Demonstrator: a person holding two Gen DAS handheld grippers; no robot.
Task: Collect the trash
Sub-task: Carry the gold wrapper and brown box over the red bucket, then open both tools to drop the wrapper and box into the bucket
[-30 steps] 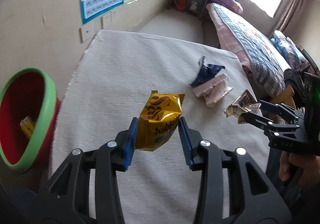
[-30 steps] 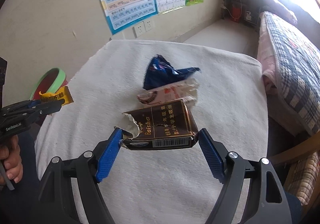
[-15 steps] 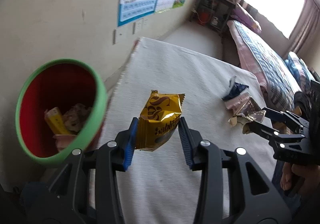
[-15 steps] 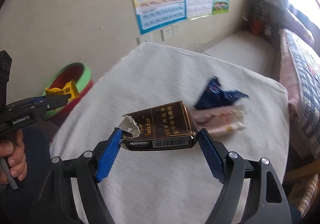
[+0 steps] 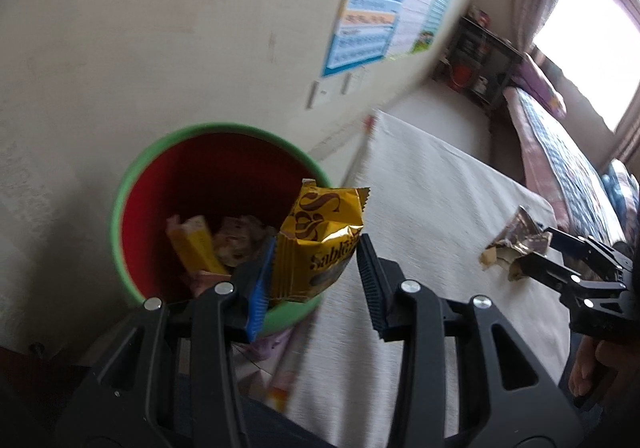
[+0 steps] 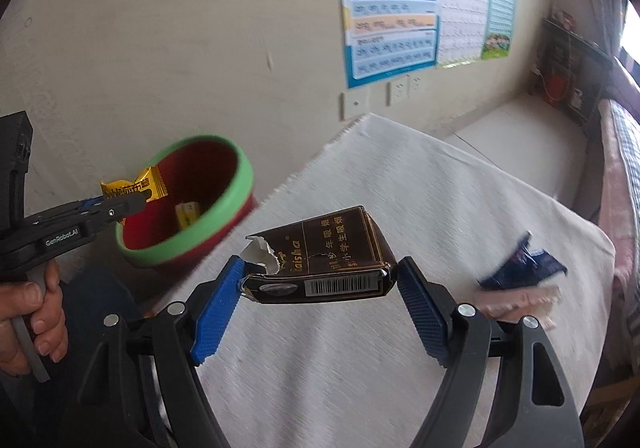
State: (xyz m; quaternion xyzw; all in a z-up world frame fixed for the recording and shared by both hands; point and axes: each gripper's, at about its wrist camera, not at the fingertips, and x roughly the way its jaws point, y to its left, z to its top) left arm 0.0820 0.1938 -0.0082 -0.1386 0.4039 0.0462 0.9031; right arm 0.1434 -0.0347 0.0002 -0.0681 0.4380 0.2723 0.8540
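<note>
Glossy foil yellow wrapper [image 5: 320, 240], torn brown cardboard pack [image 6: 320, 260], smooth plastic bin [image 5: 132, 188], rough woven tablecloth [image 6: 440, 208].

The bin [image 6: 236, 184] stands on the floor just left of the worktop [image 6: 400, 208], near the wall. Wrappers lie in the bin. On the right side of the worktop lie two wrappers [image 6: 520, 280], touching. Posters [image 6: 392, 16] hang on the wall behind. A bed [image 5: 560, 152] stands far right.

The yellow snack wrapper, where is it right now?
Clamped in the left gripper, the yellow snack wrapper hangs over the near rim of the red bin, beside the table.
</note>
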